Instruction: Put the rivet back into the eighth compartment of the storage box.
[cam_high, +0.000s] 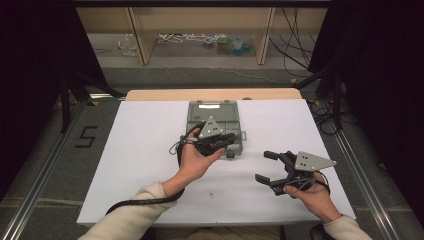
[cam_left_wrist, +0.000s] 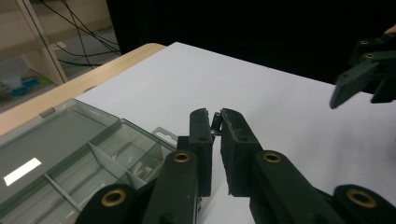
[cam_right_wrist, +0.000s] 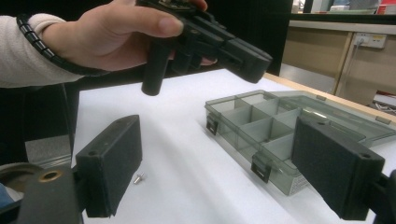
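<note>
A grey see-through compartment box (cam_high: 214, 116) lies open at the middle back of the white table, its dividers plain in the right gripper view (cam_right_wrist: 261, 133). My left gripper (cam_left_wrist: 216, 117) hovers over the box's front right corner, shut on a small metal screw (cam_left_wrist: 215, 125) pinched at its fingertips. In the high view the left gripper (cam_high: 231, 139) sits in a hand above the box's near edge. My right gripper (cam_high: 263, 166) is wide open to the right of the box, above the table, nothing between its pads (cam_right_wrist: 112, 163). A second small screw (cam_right_wrist: 138, 178) lies loose on the table (cam_high: 211, 195).
The white table top (cam_high: 145, 150) has bare room left and right of the box. A wooden strip (cam_high: 210, 94) runs along its far edge. Beyond it stand a shelf frame (cam_high: 145, 35) and loose cables on the floor. Black curtains flank both sides.
</note>
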